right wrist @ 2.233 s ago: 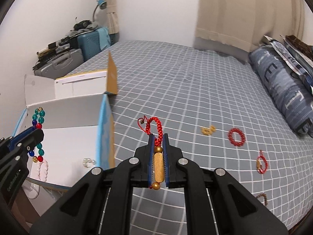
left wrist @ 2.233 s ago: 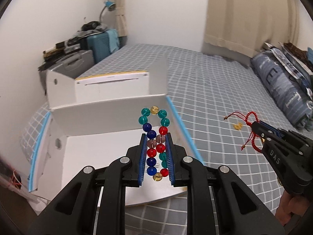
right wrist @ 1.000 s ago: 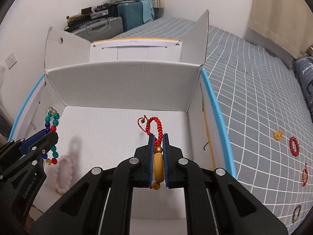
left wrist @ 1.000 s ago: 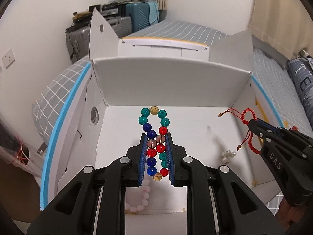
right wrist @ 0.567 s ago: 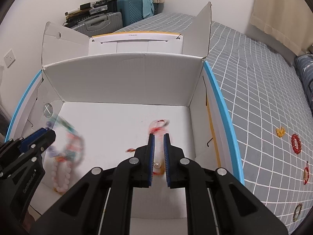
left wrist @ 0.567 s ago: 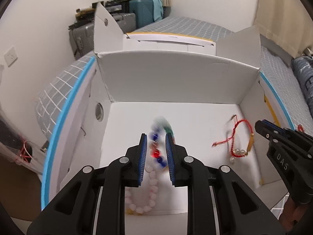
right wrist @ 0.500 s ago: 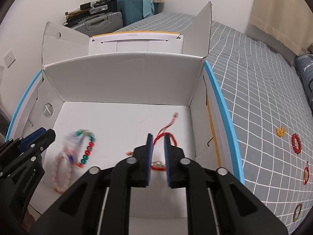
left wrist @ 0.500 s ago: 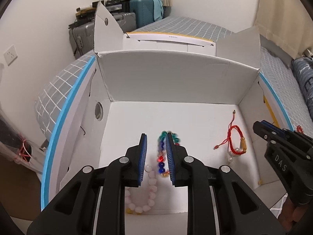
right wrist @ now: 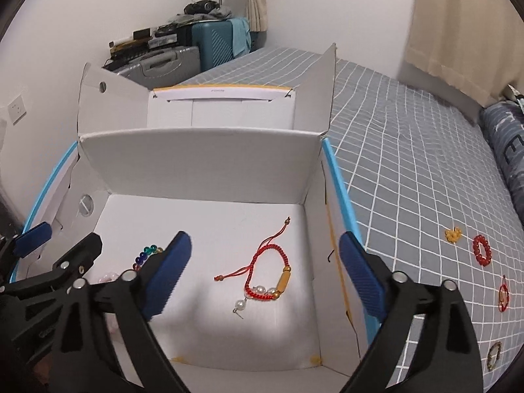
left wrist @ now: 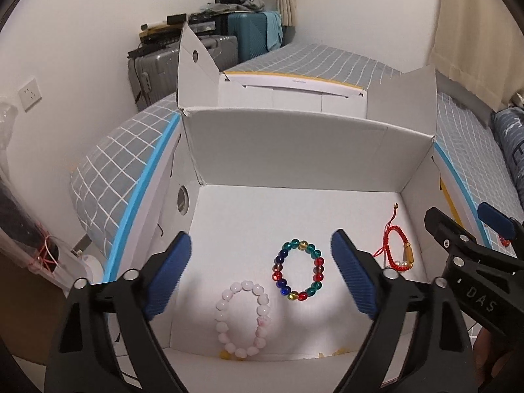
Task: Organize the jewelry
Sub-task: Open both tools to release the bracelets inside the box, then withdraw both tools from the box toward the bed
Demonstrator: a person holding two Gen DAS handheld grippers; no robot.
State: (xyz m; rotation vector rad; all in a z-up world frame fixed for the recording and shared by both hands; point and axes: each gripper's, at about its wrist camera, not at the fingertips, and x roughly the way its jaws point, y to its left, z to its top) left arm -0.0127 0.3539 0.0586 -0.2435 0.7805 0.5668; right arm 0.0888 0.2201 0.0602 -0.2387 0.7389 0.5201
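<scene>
Both grippers hang over an open white cardboard box (left wrist: 311, 150) on the bed. My left gripper (left wrist: 260, 239) has its jaws opening wide, with nothing between the pads. Below it on the box floor lie a multicoloured bead bracelet (left wrist: 277, 275) and a pale pink bead bracelet (left wrist: 262, 309). My right gripper (right wrist: 265, 237) is opening too and grips nothing. Under it lies a red cord bracelet (right wrist: 285, 276) with a gold tube and pearls, and a pearl earring (right wrist: 240, 304) beside it. Each gripper shows at the edge of the other's view.
The box (right wrist: 203, 163) has blue-edged side walls and raised flaps. The grey checked bed cover (right wrist: 409, 163) to its right holds several more pieces, among them a yellow one (right wrist: 453, 235) and a red bead ring (right wrist: 481, 250). Suitcases (left wrist: 252, 32) stand by the wall.
Both grippers came from over the bed to over the box and opened. The multicoloured bracelet and the red cord bracelet dropped out of them onto the box floor.
</scene>
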